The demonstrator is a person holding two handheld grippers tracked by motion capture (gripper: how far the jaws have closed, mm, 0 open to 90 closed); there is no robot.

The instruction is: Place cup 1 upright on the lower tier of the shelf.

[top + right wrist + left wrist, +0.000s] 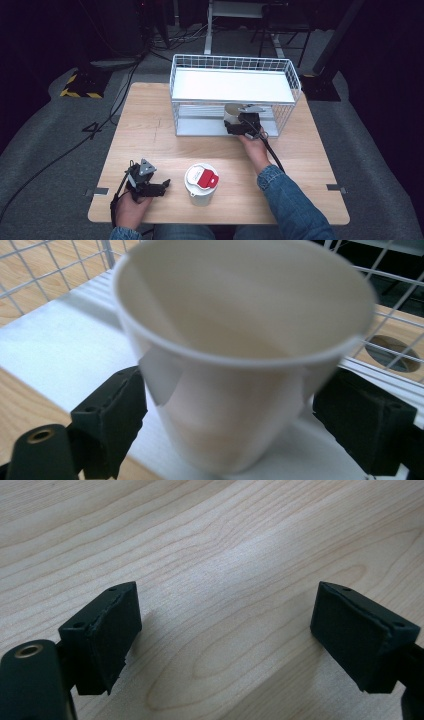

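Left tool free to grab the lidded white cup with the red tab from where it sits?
Probably yes. The left tool is open and holds nothing, and the white cup with the red-tabbed lid stands just beside it on bare wooden table, nothing between. The right tool is off at the wire rack.

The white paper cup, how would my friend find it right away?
Find the white wire basket rack at the wooden table's far side. At its lower shelf's front, the right gripper has its jaws around the open white paper cup. The white lidded cup with a red tab stands nearer.

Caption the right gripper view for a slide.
Right gripper jaws flank an empty white paper cup on the wire rack's lower shelf.
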